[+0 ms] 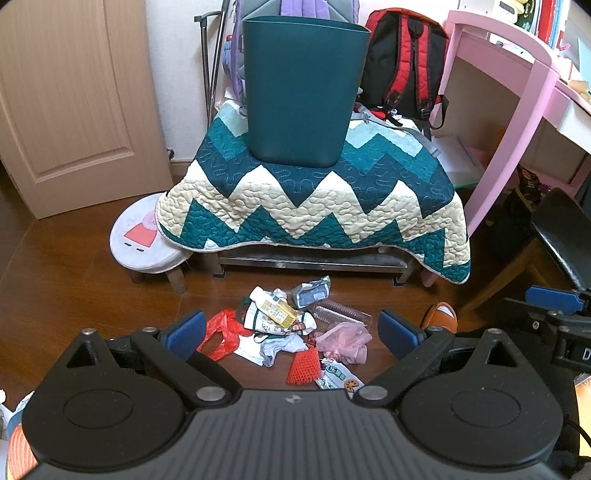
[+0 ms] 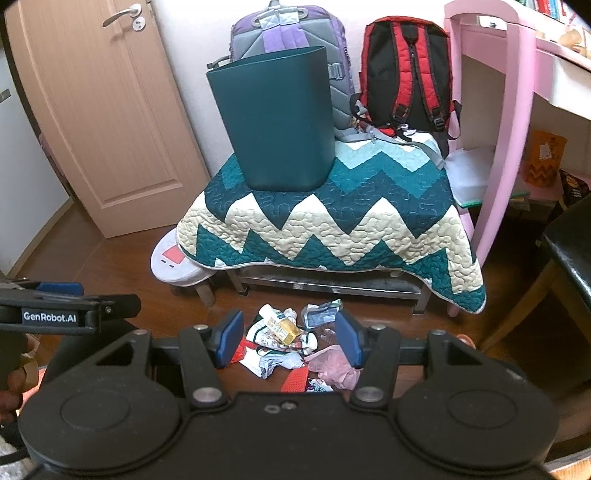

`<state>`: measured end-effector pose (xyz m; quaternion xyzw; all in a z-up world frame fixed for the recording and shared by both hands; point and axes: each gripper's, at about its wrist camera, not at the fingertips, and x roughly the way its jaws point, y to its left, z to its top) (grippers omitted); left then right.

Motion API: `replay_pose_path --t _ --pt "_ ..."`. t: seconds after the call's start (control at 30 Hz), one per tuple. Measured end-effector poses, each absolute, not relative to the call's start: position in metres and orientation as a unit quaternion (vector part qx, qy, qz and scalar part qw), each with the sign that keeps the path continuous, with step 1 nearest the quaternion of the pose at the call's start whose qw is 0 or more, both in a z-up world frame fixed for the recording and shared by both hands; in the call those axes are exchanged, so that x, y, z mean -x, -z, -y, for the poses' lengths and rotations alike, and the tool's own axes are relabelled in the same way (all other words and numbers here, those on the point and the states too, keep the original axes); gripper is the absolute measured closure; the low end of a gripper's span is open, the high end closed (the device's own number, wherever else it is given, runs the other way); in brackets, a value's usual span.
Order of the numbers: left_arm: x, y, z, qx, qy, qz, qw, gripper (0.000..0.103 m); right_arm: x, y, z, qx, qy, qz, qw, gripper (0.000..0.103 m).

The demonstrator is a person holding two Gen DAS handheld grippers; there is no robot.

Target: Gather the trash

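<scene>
A dark teal bin (image 1: 301, 92) (image 2: 275, 122) stands upright on a low bench covered by a zigzag quilt (image 1: 314, 206) (image 2: 332, 225). On the wooden floor in front of the bench lies a heap of trash (image 1: 288, 328) (image 2: 291, 347): a yellow carton (image 1: 279, 312), a red plastic bag (image 1: 221, 332), a pink bag (image 1: 345, 341), a red net (image 1: 304, 365) and crumpled wrappers. My left gripper (image 1: 291, 332) hovers open above the heap with nothing between its fingers. My right gripper (image 2: 288, 338) is also open and empty over the heap.
A small round stool (image 1: 146, 240) (image 2: 177, 264) stands left of the bench. Behind the bin lean a purple backpack (image 2: 288, 33) and a red and black backpack (image 1: 404, 62) (image 2: 406, 74). A pink desk (image 1: 517, 85) and a dark chair (image 2: 569, 254) stand right. A door (image 2: 103, 110) is at left.
</scene>
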<state>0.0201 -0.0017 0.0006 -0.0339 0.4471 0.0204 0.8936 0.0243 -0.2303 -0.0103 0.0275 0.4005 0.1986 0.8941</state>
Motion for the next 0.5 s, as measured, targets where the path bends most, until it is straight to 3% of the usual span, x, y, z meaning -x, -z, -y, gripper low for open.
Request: replay_pose_path --t 0.5 --pt "-0.064 0.029 -0.018 0.042 -0.031 -0.467 0.883 0.003 -0.07 0.029 0.224 -0.014 -0.209 -0.409 0.888 0.048"
